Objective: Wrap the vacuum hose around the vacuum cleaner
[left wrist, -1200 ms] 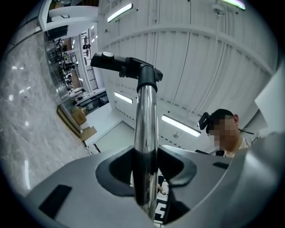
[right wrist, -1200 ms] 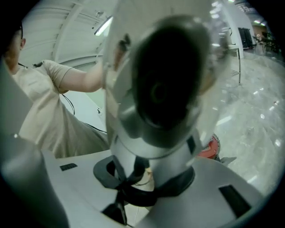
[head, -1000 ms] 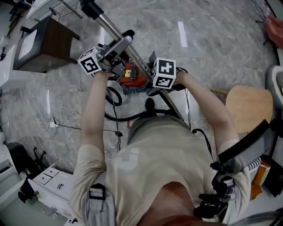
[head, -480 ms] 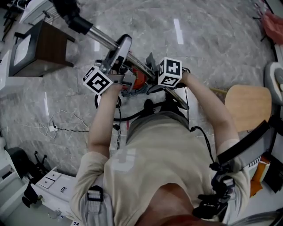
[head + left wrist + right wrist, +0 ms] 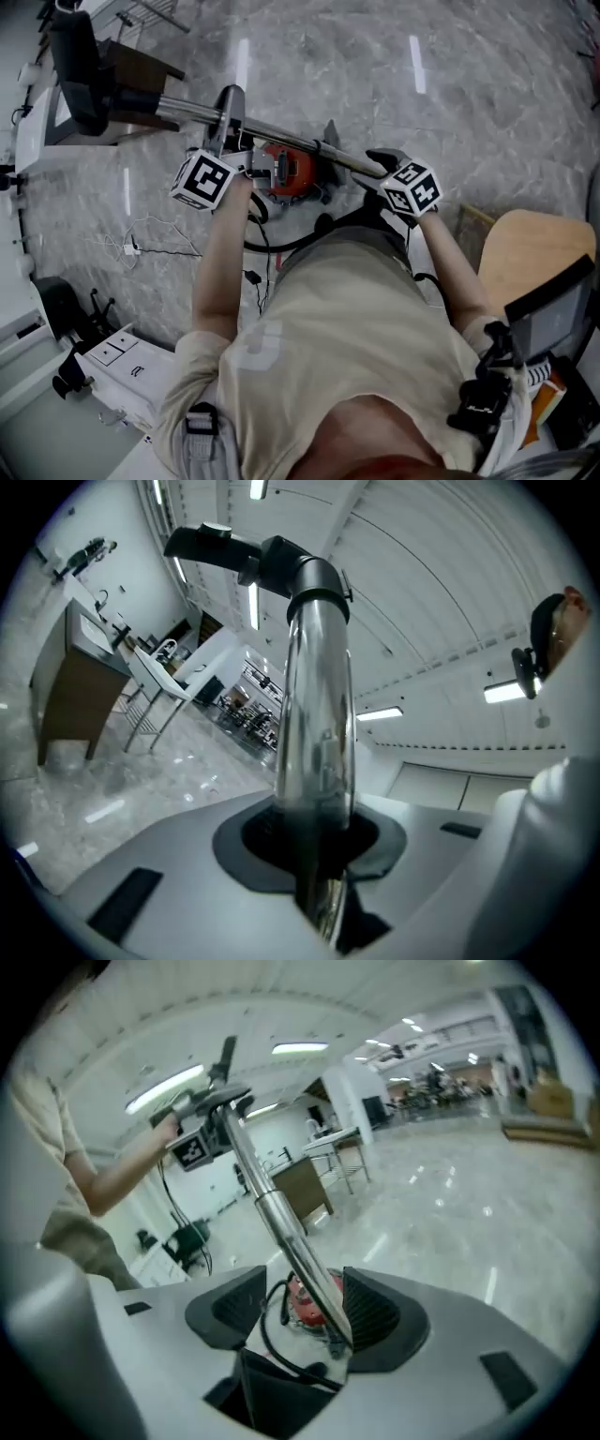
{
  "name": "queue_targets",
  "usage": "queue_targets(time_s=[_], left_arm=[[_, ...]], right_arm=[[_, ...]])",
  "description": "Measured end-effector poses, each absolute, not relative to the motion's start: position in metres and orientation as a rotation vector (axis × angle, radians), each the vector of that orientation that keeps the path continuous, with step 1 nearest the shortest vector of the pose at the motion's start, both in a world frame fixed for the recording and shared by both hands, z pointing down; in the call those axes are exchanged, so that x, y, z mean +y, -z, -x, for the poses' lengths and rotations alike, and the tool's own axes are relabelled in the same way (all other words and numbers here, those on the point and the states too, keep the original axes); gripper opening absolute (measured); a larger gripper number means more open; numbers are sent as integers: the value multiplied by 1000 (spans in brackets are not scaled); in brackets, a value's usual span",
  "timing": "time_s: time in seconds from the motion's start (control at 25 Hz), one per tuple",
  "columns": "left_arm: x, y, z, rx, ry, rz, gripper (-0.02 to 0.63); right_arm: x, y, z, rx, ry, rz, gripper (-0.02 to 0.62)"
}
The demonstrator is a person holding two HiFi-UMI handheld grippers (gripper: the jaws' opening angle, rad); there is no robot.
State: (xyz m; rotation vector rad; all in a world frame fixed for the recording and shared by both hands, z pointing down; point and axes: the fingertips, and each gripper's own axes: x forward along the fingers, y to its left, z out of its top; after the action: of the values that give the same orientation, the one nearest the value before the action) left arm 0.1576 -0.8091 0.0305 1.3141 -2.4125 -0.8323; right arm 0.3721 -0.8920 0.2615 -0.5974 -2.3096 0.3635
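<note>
At the left of the head view, my left gripper [image 5: 319,847] squeezes tight on the shiny tube [image 5: 281,138]. The tube lies almost flat across the upper part of the frame. In the middle, the red vacuum cleaner [image 5: 292,172] sits on the floor. The black hose [image 5: 281,247] lies loose just below it, not wrapped yet. On the right, my right gripper [image 5: 300,1321] has just been opening. Its fingers are wide, with the tube between them but not squeezed. I think only one gripper holds the long tube now. It could twist or slip, and its far end could drop and bang the floor.
</note>
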Motion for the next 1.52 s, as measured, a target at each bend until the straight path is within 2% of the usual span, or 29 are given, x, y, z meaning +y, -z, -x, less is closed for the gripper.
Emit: queue_targets(time_s=[0.16, 0.36, 0.4, 0.48, 0.52, 0.56, 0.6, 0.64, 0.84, 1.04, 1.08, 1.12, 1.2, 1.52], left_arm=[[-830, -35, -138, -2478, 840, -1162, 81], [-841, -41, -146, -2460, 900, -1062, 85], [-840, -37, -148, -2465, 910, -1043, 84], [-836, -25, -147, -2485, 920, -1020, 84], [-832, -18, -146, -2495, 918, -1014, 84], [-828, -11, -146, -2505, 915, -1008, 86], [-824, -6, -147, -2514, 914, -1001, 84], [-820, -2, -148, -2520, 915, -993, 86], [-801, 10, -154, -2531, 946, -1008, 85], [-770, -3, -154, -2462, 1110, -1039, 86], [-759, -8, -154, -2454, 1122, -1051, 86], [-746, -11, -154, -2445, 1134, -1071, 86], [-718, -17, -155, -2416, 1162, -1117, 86], [-578, -36, -172, -2196, 1280, -1288, 81]], right_arm=[[-894, -276, -406, -2029, -1138, 725, 238], [-876, -286, -385, -1580, -2102, 729, 241], [-880, -287, -379, -1520, -2267, 685, 299], [-884, -287, -373, -1466, -2462, 601, 326], [-881, -290, -372, -1457, -2501, 553, 361], [-876, -295, -370, -1438, -2525, 515, 370], [-871, -297, -368, -1417, -2547, 495, 429], [-868, -298, -365, -1411, -2566, 485, 453], [-901, -305, -348, -1571, -2639, 316, 457], [-929, -335, -320, -1677, -2637, 200, 454], [-927, -338, -315, -1707, -2612, 193, 449], [-924, -341, -312, -1728, -2595, 177, 411], [-914, -342, -309, -1770, -2564, 145, 299], [-858, -284, -324, -2057, -2341, 11, 264]])
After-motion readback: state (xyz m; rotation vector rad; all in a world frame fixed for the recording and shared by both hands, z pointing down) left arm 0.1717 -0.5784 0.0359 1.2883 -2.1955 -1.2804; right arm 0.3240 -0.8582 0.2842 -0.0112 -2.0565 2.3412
